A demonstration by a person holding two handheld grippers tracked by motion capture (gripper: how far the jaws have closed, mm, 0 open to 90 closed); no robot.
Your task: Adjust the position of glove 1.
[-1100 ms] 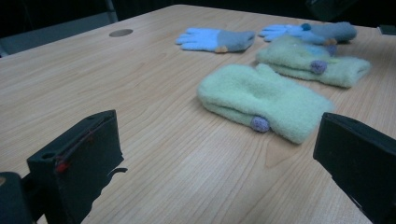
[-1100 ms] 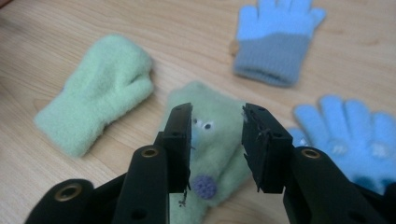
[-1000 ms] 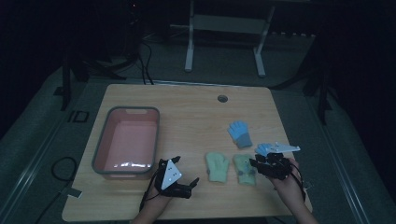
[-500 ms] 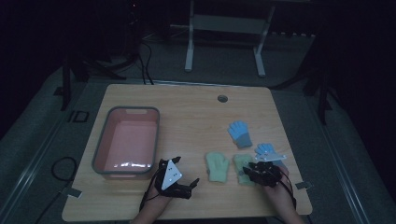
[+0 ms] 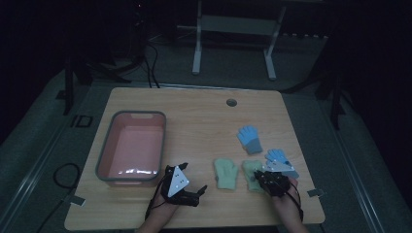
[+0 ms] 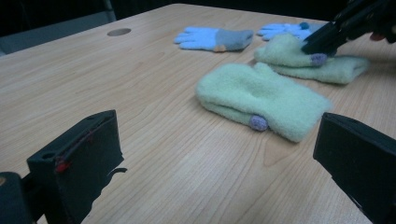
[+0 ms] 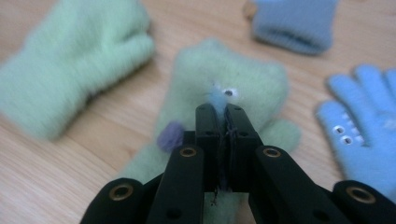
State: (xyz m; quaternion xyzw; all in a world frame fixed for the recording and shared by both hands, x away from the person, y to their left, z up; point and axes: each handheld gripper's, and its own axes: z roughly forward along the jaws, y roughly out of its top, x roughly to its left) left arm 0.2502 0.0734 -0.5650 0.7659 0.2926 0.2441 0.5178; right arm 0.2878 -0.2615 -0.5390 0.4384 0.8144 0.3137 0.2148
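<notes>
Two pale green mittens lie near the table's front. My right gripper (image 5: 266, 178) (image 7: 223, 114) is down on the right green mitten (image 5: 251, 170) (image 7: 233, 81). Its jaws have just been closing and now pinch a fold of the fleece by a small googly eye. The left green mitten (image 5: 226, 173) (image 6: 261, 95) lies flat just ahead of my left gripper (image 5: 193, 178) (image 6: 217, 135), which rests open on the wood with nothing between its jaws. The left gripper view also shows the right gripper (image 6: 322, 39) on the farther mitten (image 6: 299, 58).
A pink tub (image 5: 106, 155) with a grey rim stands at the left. One blue glove (image 5: 249, 138) (image 6: 212, 38) lies farther back, another (image 5: 277, 156) (image 7: 364, 116) right beside my right gripper. A round hole (image 5: 231, 102) sits near the table's far edge.
My right gripper has come down and slightly left onto the right green mitten, and its jaws have shut on it. The left gripper has stayed put.
</notes>
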